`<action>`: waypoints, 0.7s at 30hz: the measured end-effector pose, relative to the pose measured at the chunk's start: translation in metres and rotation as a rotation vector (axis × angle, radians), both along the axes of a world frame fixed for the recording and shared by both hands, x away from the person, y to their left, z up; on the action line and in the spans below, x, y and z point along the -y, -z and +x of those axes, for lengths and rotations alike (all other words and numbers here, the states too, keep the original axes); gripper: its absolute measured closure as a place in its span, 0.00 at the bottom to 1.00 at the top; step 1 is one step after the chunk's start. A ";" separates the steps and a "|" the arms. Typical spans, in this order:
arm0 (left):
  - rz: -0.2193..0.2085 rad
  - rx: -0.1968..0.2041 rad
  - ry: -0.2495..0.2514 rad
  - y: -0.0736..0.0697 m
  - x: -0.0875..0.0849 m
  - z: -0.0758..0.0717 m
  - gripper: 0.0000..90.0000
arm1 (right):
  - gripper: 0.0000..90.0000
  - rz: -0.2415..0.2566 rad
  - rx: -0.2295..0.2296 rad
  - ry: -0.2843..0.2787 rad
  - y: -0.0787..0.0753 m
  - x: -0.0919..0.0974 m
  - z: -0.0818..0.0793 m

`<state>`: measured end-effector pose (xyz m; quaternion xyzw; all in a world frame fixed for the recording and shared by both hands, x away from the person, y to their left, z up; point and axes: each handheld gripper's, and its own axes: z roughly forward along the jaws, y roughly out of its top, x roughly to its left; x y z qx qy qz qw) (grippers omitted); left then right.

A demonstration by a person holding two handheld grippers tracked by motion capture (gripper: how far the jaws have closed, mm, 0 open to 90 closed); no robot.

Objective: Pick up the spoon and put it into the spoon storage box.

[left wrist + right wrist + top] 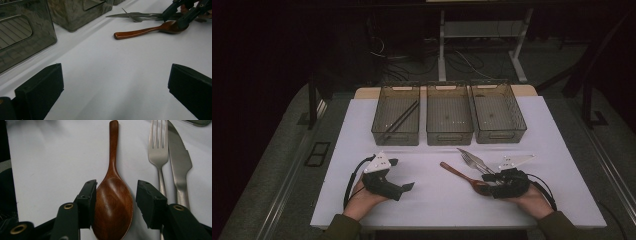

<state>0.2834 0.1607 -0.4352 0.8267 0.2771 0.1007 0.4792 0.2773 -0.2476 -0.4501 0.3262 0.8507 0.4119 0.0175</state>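
Looks like cutlery sorting into 3 smoked see-through plastic bins at the far side of the white table (437,200).

Done so far, judging by layout: left bin (396,114) has a pair of dark chopsticks (400,120) lying diagonally. Middle bin (449,113) & right bin (497,111) look empty.

Left to do: brown wooden spoon (113,202), steel fork (158,152) & steel knife (180,160) all on the table, front right, fork & knife side by side, spoon just beside them.

Right tongs (116,203) straddle the spoon bowl, about half open; one pad touches the bowl edge, the other has a gap, so not clamped yet, spoon flat on the table. Grab step in hand, lift + drop to follow.

Left tongs (115,87) wide open, nothing between, idle over bare table, well apart from the cutlery.
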 end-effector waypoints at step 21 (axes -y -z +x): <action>0.012 0.001 0.007 0.001 0.001 0.000 0.00 | 0.64 -0.089 0.068 -0.062 0.002 -0.009 -0.007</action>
